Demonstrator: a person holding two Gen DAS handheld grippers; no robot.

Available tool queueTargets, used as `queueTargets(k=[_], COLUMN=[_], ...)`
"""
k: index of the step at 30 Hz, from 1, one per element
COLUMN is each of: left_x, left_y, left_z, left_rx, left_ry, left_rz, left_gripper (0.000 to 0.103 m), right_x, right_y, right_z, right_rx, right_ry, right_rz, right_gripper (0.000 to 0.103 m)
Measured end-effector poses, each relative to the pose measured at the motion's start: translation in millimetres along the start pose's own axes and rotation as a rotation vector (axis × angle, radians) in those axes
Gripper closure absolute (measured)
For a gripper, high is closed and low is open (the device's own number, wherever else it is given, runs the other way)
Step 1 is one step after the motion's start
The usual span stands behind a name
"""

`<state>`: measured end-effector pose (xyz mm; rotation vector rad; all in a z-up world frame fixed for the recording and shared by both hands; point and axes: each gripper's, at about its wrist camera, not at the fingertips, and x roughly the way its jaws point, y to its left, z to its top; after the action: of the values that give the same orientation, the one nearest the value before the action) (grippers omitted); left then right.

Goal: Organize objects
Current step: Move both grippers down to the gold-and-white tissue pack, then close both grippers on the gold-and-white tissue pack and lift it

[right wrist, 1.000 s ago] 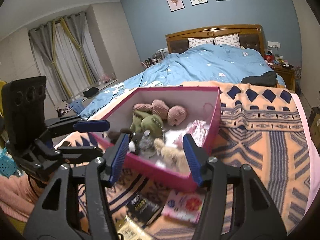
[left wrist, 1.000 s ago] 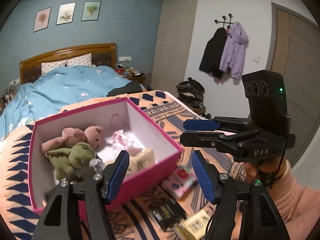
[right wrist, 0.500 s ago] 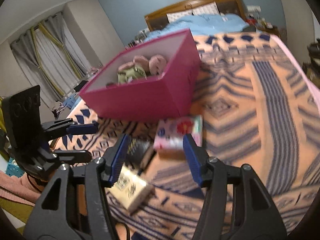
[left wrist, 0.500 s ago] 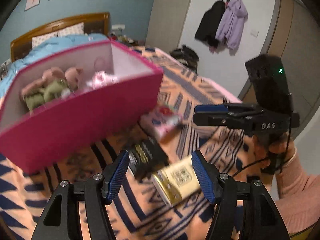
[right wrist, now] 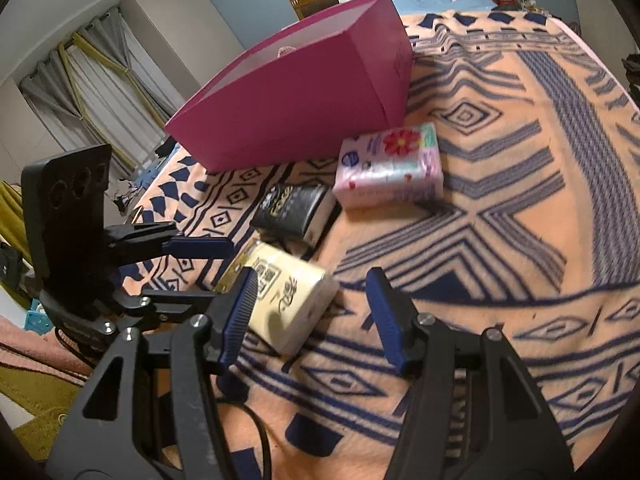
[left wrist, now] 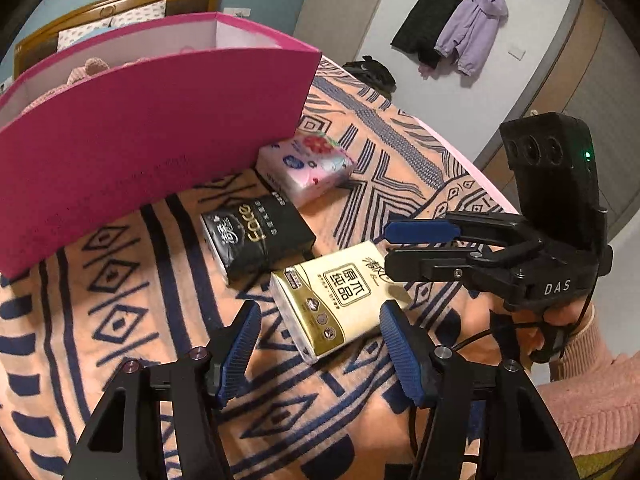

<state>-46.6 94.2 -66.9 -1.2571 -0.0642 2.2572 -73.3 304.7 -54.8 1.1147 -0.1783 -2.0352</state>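
Three tissue packs lie on the patterned blanket (left wrist: 100,320) in front of a pink box (left wrist: 140,140) (right wrist: 300,112): a floral one (left wrist: 308,168) (right wrist: 388,168), a black one (left wrist: 256,240) (right wrist: 292,208) and a yellow one (left wrist: 340,300) (right wrist: 296,292). My left gripper (left wrist: 320,320) hovers just over the yellow pack. Its jaws are closing, the pack's near end lies between the fingers, and the pads do not touch it. My right gripper (right wrist: 312,284) is open beside the same pack, nothing gripped. A plush toy (left wrist: 86,68) peeks over the box rim.
Each gripper shows in the other's view, the right gripper (left wrist: 420,248) and the left gripper (right wrist: 200,270), close together over the yellow pack. A pink sleeve (left wrist: 592,400) is at the lower right. Coats (left wrist: 452,28) hang on the wall; curtains (right wrist: 92,80) stand far left.
Both grippers have sunk toward the blanket and tipped downward. The box's inside has dropped out of sight and the tissue packs now fill the foreground. The left jaws stand slightly narrower.
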Motion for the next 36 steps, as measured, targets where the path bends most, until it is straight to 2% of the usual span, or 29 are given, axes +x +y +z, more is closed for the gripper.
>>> queueTargets(k=[3,8,13,15,25,36], left_x=[4,5,6,7,4,-19], left_y=[2,8,9,10,5,1], left_z=[-3,-5,-3,-3,-1,12], left_rx=[-0.023,-0.06,-0.08,-0.088,-0.088,-0.052], left_ry=[0.02,0.023,0.028,0.03,0.014,-0.063], left_rz=[-0.012,-0.051,-0.071,-0.076,-0.077,-0.044], left_gripper=[0.048,0.052,0.06,0.061,0.062,0.062], right_x=[0,0,5,7,4,-10], right_y=[0,1,3,2,9,26], right_z=[-4,-9,-14,-16,-14,4], right_rx=[0.011,0.021,0.027,0.035,0.022,-0.042], right_ry=[0.003,0.009,0.019,0.023,0.01,-0.05], right_rz=[-0.001,0.013,0.037,0.046,0.033,0.037], right_gripper=[0.044,0.045,0.054,0.064,0.064,0.064])
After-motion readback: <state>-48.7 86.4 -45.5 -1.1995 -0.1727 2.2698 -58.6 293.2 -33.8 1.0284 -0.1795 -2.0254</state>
